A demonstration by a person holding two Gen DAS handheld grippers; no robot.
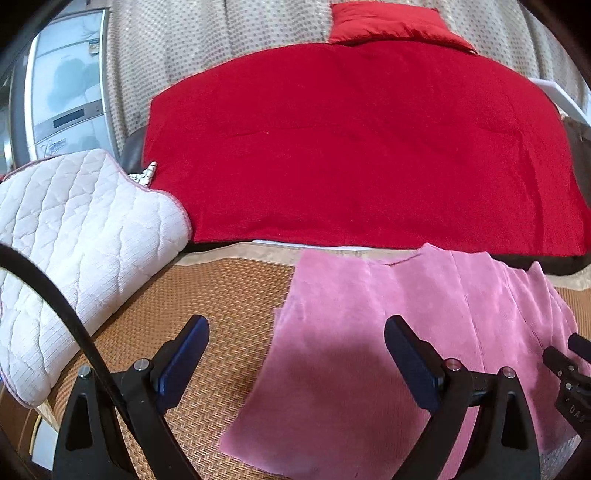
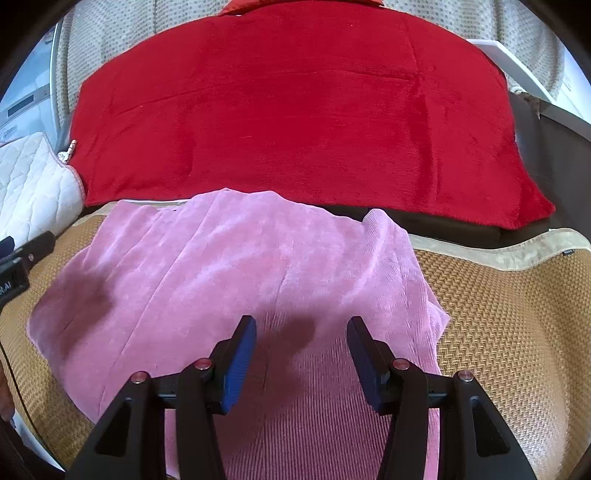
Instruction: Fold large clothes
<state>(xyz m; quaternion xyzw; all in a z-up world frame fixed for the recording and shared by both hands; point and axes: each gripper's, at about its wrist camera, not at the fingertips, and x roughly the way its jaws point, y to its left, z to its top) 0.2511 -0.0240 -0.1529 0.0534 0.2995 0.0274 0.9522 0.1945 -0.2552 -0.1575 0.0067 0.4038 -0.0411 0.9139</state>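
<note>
A soft, matt pink garment (image 2: 236,273) of napped, finely ribbed cloth is seen on a coarse woven mat (image 2: 517,314) edged with smooth beige fabric. A plush red blanket (image 1: 351,147) with a velvety sheen is shown behind. A quilted, stitched white cushion (image 1: 74,240) is visible. Both tongs, left (image 1: 297,354) and right (image 2: 301,358), are made of matt black plastic with blue rubbery pads (image 2: 236,369) and metal pins.

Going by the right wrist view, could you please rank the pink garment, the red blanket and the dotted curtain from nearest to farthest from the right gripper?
From the right gripper, which is open:
1. Pink garment, directly beneath and ahead of the fingers, spread on the woven mat.
2. Red blanket, beyond the garment's far edge, across the middle of the view.
3. Dotted curtain, behind the blanket at the top.
</note>
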